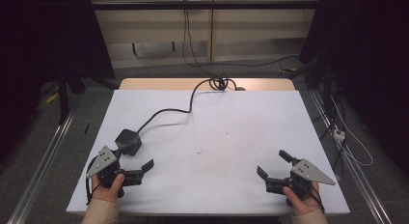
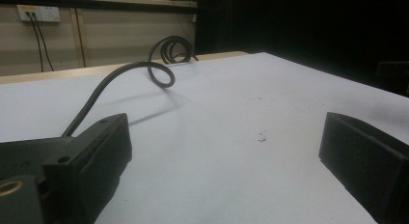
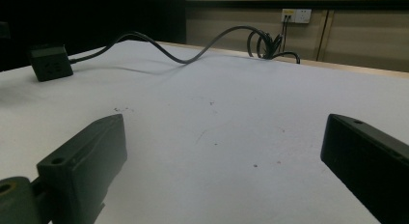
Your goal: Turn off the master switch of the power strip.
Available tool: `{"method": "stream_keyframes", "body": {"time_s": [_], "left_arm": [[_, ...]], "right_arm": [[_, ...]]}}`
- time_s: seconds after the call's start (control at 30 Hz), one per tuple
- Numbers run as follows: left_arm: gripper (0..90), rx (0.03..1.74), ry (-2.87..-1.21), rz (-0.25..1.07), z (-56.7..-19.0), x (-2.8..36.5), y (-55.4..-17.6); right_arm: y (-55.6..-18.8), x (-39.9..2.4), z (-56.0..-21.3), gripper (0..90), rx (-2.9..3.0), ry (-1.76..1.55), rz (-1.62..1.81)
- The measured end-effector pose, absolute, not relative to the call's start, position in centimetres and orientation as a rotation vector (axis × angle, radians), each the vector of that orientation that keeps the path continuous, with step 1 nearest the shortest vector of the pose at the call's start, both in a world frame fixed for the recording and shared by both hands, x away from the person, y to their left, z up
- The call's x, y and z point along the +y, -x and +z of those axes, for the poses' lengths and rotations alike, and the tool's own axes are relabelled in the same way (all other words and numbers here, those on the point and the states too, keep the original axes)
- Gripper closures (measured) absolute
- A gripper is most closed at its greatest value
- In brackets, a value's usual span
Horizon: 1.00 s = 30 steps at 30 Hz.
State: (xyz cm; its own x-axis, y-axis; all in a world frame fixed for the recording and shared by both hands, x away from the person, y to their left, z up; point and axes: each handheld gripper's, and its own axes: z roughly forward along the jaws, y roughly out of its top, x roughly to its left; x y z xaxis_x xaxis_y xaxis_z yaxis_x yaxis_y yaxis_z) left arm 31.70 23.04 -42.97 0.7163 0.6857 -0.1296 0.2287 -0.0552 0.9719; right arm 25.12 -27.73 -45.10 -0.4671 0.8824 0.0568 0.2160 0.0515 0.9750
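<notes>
High view: left tool [image 1: 136,162] wide open, empty, just beside black adapter block [image 1: 128,140] on white counter [image 1: 231,137]; right tool [image 1: 273,164] open, empty, well apart. Left gripper view: cable [image 2: 120,77] loops ahead, block hidden behind jaw. Right gripper view: block [image 3: 50,63] far left, cable bundle tangled, dim.

Dim overall; white table [image 1: 217,137] the brightest area, evenly lit from above. Surroundings near black at 3 and 9 o'clock. Soft cable [image 2: 103,86] shadow thrown toward 4 o'clock. Gripper views grainy, slightly soft up close. No glare.
</notes>
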Motion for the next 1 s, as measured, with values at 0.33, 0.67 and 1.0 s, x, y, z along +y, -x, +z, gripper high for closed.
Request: {"method": "stream_keyframes", "body": {"time_s": [0.33,0.67,1.0], "left_arm": [[3.9,0.754,-1.620,0.447,-42.7,23.0,-31.9],[2.8,0.762,-1.621,0.452,-42.0,23.0,-32.7],[2.5,0.750,-1.627,0.460,-41.5,22.7,-33.4]], "right_arm": [[-25.1,-27.8,-45.1,2.3,1.744,-1.104,1.447],[-25.1,-27.9,-45.0,2.5,1.743,-1.105,1.448],[-25.1,-28.0,-45.0,2.7,1.737,-1.107,1.449]]}}
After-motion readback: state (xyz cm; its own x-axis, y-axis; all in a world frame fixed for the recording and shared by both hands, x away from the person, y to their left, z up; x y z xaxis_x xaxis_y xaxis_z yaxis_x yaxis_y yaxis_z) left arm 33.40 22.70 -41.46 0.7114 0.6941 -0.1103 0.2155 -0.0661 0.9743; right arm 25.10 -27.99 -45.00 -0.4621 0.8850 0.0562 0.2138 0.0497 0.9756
